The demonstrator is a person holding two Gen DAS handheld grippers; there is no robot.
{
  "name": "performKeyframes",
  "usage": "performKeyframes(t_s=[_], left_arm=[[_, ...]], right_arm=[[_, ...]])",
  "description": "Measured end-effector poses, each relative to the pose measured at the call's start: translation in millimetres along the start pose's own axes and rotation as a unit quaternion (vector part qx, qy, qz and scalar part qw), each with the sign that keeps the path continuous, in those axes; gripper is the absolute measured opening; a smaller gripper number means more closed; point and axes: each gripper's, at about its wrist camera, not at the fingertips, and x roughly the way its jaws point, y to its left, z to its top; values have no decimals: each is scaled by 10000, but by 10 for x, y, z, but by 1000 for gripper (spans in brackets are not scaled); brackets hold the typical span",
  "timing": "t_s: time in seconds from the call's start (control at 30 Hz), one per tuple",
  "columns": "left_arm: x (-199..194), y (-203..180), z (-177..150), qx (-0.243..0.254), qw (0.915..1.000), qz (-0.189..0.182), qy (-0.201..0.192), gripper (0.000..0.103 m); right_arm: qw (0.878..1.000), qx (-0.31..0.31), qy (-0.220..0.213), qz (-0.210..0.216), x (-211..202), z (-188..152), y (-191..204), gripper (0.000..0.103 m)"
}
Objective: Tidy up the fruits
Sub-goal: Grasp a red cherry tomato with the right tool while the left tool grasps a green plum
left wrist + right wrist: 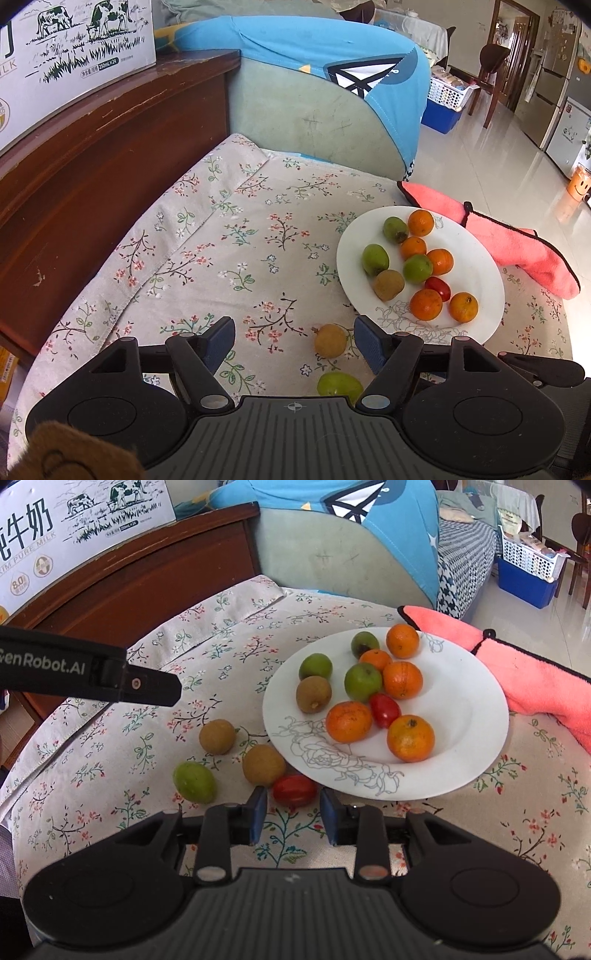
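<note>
A white plate (476,701) with a grey flower drawing sits on a surface covered by a floral cloth (229,236). On the plate lie five small oranges, among them one at the near right (410,738) and one at the far rim (402,640), three green fruits such as the one in the middle (362,682), a brown kiwi (313,694) and a red cherry tomato (385,709).

Four fruits lie loose on the cloth just left of the plate: a brown round fruit (217,736), a second brown round fruit (263,764) near the plate's rim, a green fruit (194,782), and a red tomato (294,790) lying against the plate's near edge.

The right tongs (293,814) point down at this red tomato; their blue pads stand a little apart, released, with the tomato just ahead of the tips and not gripped. The left tongs (293,345) are spread wide and hold nothing. In the left wrist view one brown fruit (330,340) lies between their pads, closer to the right pad, whether touching it I cannot tell, and the green fruit (340,384) sits just below it.

A pink towel (532,679) lies behind the plate, touching its far right side. A milk carton box (66,55) stands on a dark wooden cabinet (110,155) at the left.
</note>
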Motion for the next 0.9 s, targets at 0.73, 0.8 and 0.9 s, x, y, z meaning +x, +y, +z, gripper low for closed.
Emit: performKeyframes(t_s=[0.73, 0.8, 0.9], left_arm=[[138, -162, -244, 452, 9979, -233, 395, 71], [155, -213, -274, 588, 9970, -262, 421, 71], [178, -268, -311, 768, 9957, -279, 437, 71]], right_arm=[[9984, -496, -215, 171, -372, 63, 73, 26], [9986, -426, -257, 194, -410, 95, 38, 26], [9987, -372, -291, 199, -446, 121, 14, 26]])
